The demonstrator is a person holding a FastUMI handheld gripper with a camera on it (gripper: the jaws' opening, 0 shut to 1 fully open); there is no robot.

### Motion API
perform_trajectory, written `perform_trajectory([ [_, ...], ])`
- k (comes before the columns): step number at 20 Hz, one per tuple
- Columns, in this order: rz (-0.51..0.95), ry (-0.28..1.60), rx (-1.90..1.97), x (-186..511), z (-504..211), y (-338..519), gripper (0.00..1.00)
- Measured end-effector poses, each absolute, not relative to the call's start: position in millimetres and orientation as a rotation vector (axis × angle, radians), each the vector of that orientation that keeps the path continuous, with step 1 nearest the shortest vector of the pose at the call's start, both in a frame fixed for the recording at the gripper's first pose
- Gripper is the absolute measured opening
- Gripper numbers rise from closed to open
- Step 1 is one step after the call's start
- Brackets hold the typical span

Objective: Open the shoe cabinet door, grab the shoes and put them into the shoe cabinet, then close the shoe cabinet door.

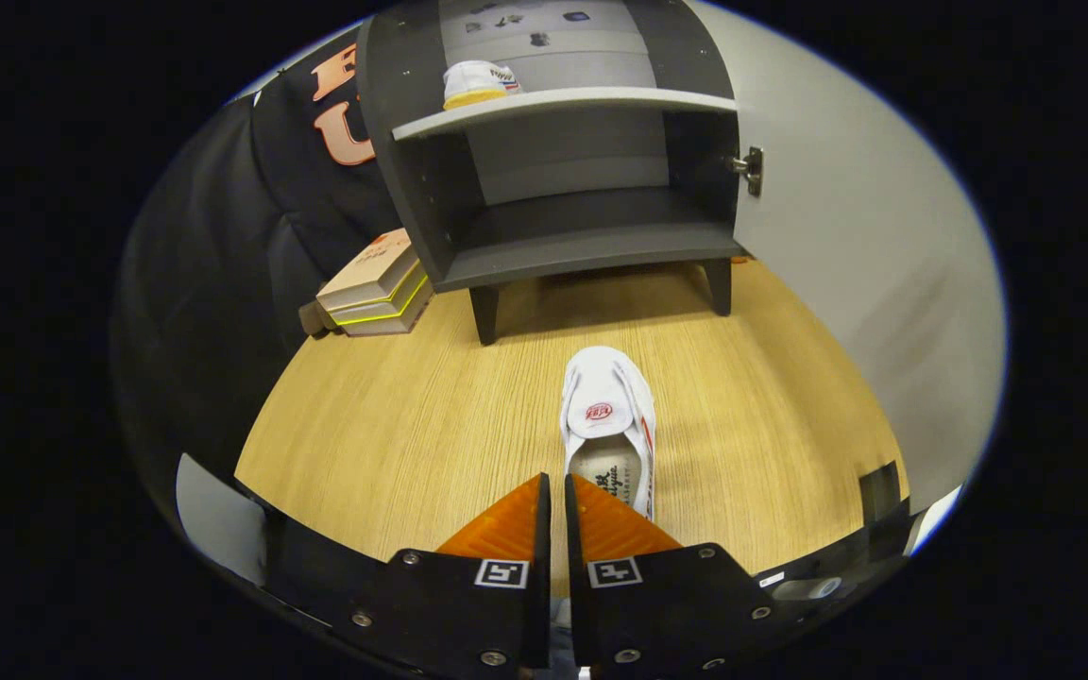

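gripper (554, 491) fingers nearly together, only a thin slit between the tips, nothing clamped in it. fingers are wedge-shaped with ribbed faces, mounted on flat plates with screw heads and small square markers. white shoe (608, 425) lies on the floor just ahead of the tips, heel toward the gripper, toe pointing at the cabinet; right finger overlaps the heel opening in view, can't tell if it touches. shoe is soft fabric, rounded toe, oval red logo on the tongue, printed insole visible inside, thin red stripe along its right side. floor (393, 416) is light wood-grain laminate, fine straight lines. shoe cabinet (563, 189) stands beyond the shoe, dark grey boxy carcass on short tapered legs, interior open to the gripper. one lighter grey shelf (553, 104) splits it into upper and lower compartments; lower one has a bare flat base. second white shoe (476, 83) sits on the shelf toward its left end, yellowish sole edge and coloured stripes showing. cabinet door (846, 246) swung open on the right, smooth pale inner face, metal hinge (749, 168) at its edge against the carcass. left of the cabinet, a stack of flat boxes (376, 285) on the floor, cardboard-tan top, bright yellow-green edge lines, touching the black cloth wall.
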State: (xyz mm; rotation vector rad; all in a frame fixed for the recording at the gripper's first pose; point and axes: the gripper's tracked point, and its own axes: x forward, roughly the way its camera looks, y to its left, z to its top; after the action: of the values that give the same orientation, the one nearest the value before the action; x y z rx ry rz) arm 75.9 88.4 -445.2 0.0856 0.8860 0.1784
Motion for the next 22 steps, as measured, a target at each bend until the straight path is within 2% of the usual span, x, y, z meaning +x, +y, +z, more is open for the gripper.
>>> perform_trajectory([
  [8, 0.178, 0.973, 0.098, 93.2, -499.2, 88.2, 0.10],
  [16, 0.170, 0.938, 0.128, 136.5, -524.3, 98.4, 0.12],
  [20, 0.175, 0.884, 0.103, 141.1, -527.2, 97.7, 0.01],
  [22, 0.173, 0.855, 0.081, 143.2, -524.3, 97.8, 0.00],
])
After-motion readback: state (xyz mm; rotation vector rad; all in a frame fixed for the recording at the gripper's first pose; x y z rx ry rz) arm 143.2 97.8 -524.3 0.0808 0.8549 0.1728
